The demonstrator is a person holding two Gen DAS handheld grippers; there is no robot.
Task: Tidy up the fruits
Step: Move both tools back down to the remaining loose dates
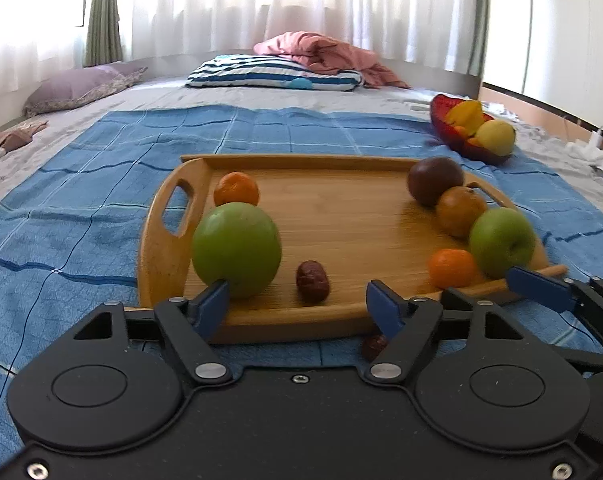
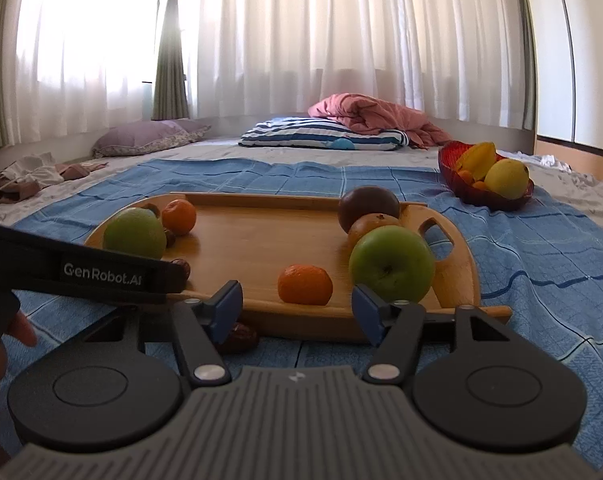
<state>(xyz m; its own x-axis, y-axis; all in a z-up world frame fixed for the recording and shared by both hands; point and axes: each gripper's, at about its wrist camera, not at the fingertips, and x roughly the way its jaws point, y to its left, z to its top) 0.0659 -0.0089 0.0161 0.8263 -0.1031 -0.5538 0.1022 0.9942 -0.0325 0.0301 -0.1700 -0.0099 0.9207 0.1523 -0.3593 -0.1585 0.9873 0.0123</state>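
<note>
A wooden tray (image 1: 173,240) lies on the blue blanket just beyond both grippers. On its left side sit a green apple (image 1: 236,249), a tangerine (image 1: 236,189) and a red date (image 1: 312,281). On its right side are a dark purple fruit (image 1: 434,180), a brownish fruit (image 1: 460,211), a second green apple (image 2: 391,264) and a tangerine (image 2: 304,284). My left gripper (image 1: 299,300) is open at the tray's near edge, nothing between its pads. My right gripper (image 2: 297,300) is open too, in front of the tangerine. A loose date (image 2: 237,338) lies on the blanket below the tray.
A red bowl (image 2: 459,184) with yellow and orange fruit stands at the back right on the blanket. Pillows and a pink quilt (image 1: 325,54) lie at the far end of the bed. The left gripper's body (image 2: 81,272) crosses the right wrist view's left side.
</note>
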